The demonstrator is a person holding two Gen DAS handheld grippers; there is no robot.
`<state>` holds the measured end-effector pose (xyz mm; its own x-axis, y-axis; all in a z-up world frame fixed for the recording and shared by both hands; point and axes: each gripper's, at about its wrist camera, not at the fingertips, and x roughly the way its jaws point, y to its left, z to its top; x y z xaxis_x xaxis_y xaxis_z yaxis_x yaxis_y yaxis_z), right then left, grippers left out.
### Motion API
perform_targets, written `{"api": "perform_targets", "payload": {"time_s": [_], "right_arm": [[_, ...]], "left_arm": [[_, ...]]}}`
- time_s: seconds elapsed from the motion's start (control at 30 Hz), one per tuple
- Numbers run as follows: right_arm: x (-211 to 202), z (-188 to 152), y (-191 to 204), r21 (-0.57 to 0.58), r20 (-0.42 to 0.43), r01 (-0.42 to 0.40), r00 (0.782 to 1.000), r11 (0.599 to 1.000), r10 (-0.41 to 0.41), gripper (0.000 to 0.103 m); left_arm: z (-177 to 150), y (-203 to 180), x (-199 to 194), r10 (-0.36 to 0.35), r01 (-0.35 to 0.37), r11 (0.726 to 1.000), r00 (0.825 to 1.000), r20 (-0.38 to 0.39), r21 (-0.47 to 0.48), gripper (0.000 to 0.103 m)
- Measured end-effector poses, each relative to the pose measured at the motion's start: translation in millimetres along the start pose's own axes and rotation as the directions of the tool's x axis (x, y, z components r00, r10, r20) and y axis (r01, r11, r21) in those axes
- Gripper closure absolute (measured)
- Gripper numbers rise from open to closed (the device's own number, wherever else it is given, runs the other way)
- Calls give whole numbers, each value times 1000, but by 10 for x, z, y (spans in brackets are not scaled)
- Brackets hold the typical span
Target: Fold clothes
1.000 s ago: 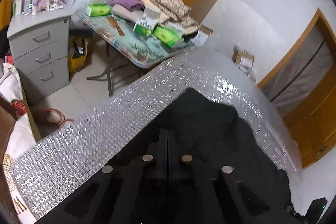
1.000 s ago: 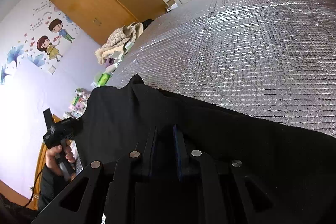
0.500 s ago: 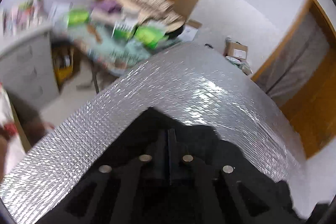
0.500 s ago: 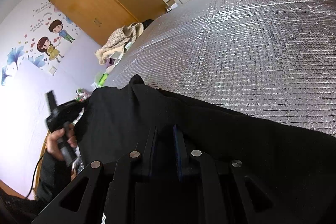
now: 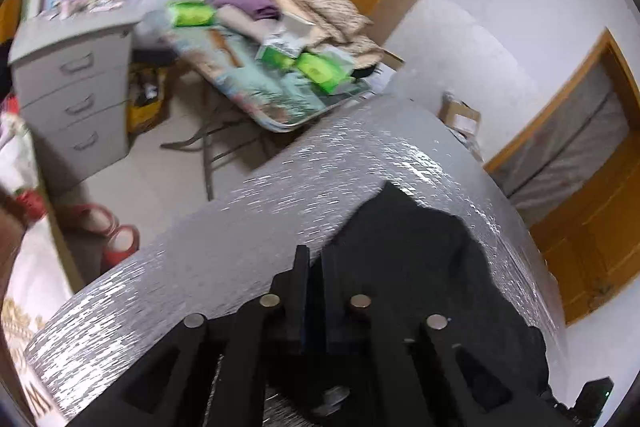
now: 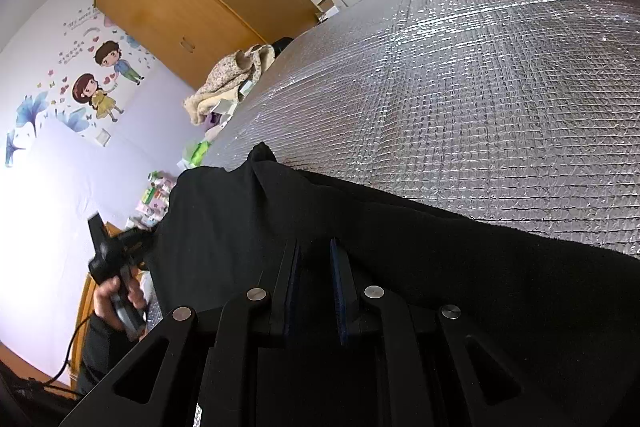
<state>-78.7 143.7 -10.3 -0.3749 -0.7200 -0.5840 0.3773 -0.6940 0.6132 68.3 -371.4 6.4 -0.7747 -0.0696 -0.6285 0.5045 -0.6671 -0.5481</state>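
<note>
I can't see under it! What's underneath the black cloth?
The shiny silver mat shows around the black cloth and runs beneath it. Whatever else lies under the cloth is covered.

The black garment point(image 6: 360, 227) is plain, dark, matte cloth with no visible print. It lies spread along the near edge of the silver quilted bench cover point(image 6: 480, 87), its far hem running in a long slanting line across the foil. A small peak of cloth stands up at its far left corner. In the left wrist view the black garment point(image 5: 420, 247) reaches a blunt point toward the far side, with a rumpled, uneven right edge.
</note>
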Motion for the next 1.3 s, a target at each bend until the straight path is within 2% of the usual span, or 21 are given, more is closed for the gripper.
{"api": "perform_targets", "payload": {"time_s": [0.1, 0.17, 0.2, 0.23, 0.27, 0.4, 0.53, 0.83, 1.0, 1.3], "right_arm": [[-4, 5, 3, 0, 0, 0, 1000, 1000, 0, 87], [-1, 8, -3, 0, 0, 0, 1000, 1000, 0, 87], [0, 11, -10, 0, 0, -1, 1000, 1000, 1, 87], [-4, 12, -13, 0, 0, -1, 1000, 1000, 1, 87], [-4, 13, -13, -1, 0, 0, 1000, 1000, 0, 87], [-7, 19, -13, -3, 0, 1, 1000, 1000, -1, 87], [-10, 21, -18, -5, 0, 3, 1000, 1000, -3, 87], [-28, 30, -15, -6, 0, 1, 1000, 1000, -1, 87], [-33, 29, -12, -5, 0, -1, 1000, 1000, 1, 87], [-38, 18, -13, -3, 1, -3, 1000, 1000, 3, 87]], "left_arm": [[-31, 81, -256, -42, 44, 998, 998, 56, -35, 96], [-70, 88, -401, -71, 74, 996, 994, 81, -42, 91], [-104, 76, -443, -80, 83, 996, 993, 82, -39, 85], [-140, 63, -484, -87, 91, 995, 993, 83, -36, 79], [-176, 49, -525, -95, 98, 995, 992, 83, -32, 77], [-360, 11, -492, -111, 113, 992, 993, 39, -52, 73], [-506, -11, -380, -77, 77, 996, 997, 14, -54, 64], [-540, 47, -335, -50, 52, 993, 998, 25, -105, 59], [-544, 14, -291, -13, 18, 995, 998, 57, -98, 54], [-474, 53, -184, -22, 24, 987, 1000, 11, -160, 56]]}}
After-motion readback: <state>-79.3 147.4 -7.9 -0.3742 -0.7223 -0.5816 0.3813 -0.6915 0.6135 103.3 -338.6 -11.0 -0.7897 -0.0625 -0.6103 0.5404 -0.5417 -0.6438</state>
